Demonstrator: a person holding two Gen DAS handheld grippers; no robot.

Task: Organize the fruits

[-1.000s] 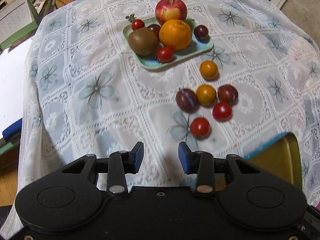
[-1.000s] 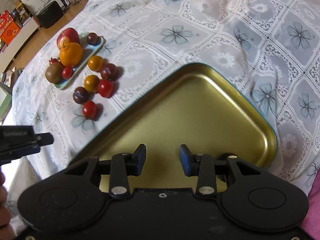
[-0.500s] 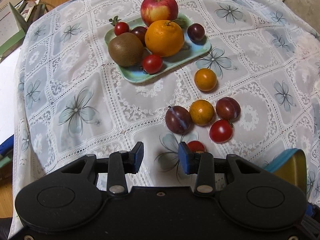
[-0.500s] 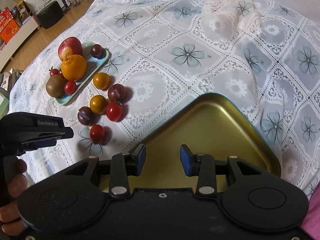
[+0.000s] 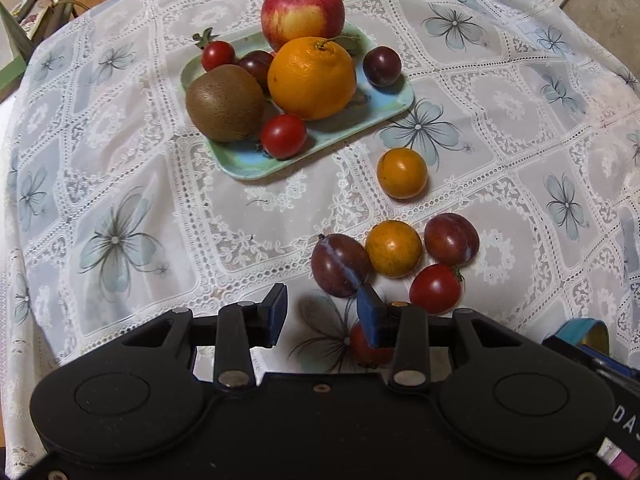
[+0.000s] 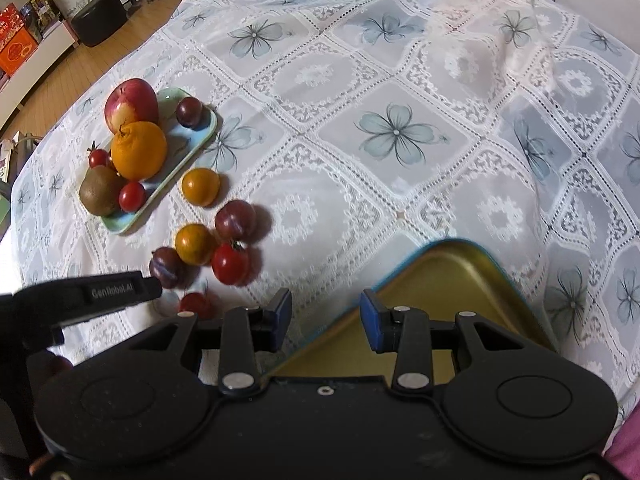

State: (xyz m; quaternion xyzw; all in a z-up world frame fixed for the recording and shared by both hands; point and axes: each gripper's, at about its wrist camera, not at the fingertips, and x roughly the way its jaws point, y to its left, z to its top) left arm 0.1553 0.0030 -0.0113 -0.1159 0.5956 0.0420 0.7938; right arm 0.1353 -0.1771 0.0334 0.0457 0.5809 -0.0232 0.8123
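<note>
Far left on the lace tablecloth [image 5: 132, 168], a pale green tray [image 5: 396, 102] crowded with kiwi [image 5: 225, 103], orange [image 5: 312, 78], apple [image 5: 303, 14] and small fruit: heavy, firm pieces, likely best left alone. Further right, loose on the table: two orange tomatoes, two plums, a red tomato, all touching or just beside one another. Nearest, a small red tomato [image 5: 366, 346] half hidden under the left tool [image 5: 322, 314], jaws half apart and empty, right pad over the fruit. Probably light, smooth-skinned, slippery, easily bruised and apt to roll; best taken gently across its widest part. Right again, the right tool [image 6: 325, 316], narrowly parted, holding nothing, above the near corner of the empty gold tray [image 6: 460, 276].
</note>
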